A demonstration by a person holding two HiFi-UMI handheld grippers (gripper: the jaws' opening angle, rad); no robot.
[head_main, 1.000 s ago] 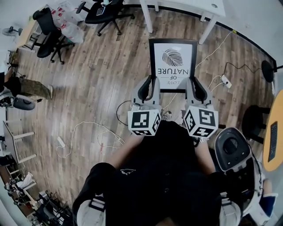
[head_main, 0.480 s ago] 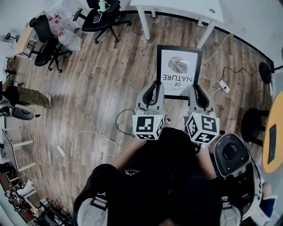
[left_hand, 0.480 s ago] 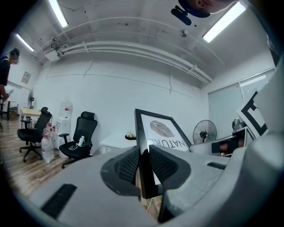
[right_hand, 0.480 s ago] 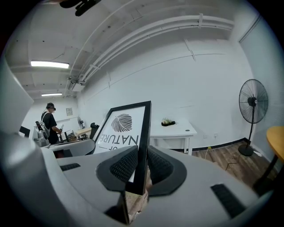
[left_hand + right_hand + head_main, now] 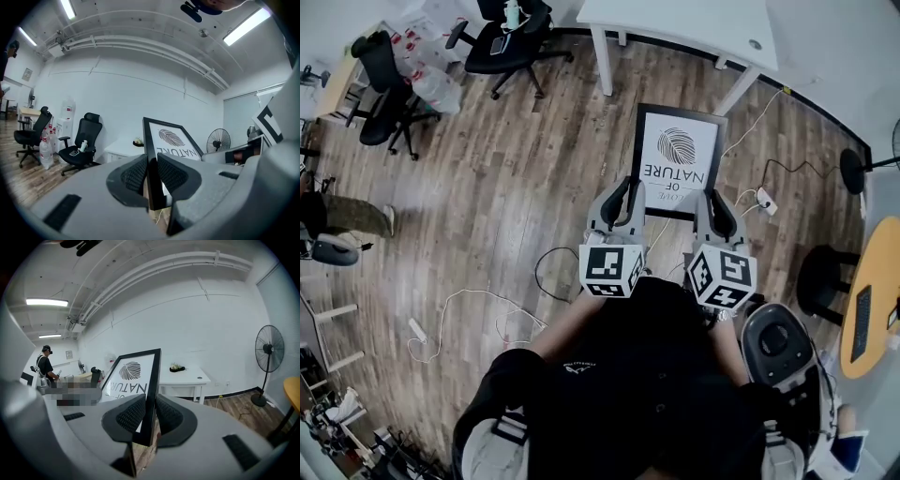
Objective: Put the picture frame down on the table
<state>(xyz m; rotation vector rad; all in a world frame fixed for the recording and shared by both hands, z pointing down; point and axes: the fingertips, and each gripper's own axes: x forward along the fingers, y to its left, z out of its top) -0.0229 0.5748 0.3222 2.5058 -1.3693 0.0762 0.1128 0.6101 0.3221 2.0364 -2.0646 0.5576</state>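
Left gripper: jaws drawn narrow, both pads pressed on the black left edge of the frame near its nearer corner. The frame, with a leaf print and lettering that reads upside down in the head view, hangs face-up and tilted between the two grippers, above the wood floor and short of the white counter, touching neither. Right gripper: jaws equally narrow, clamped on the frame's right edge near its nearer corner.
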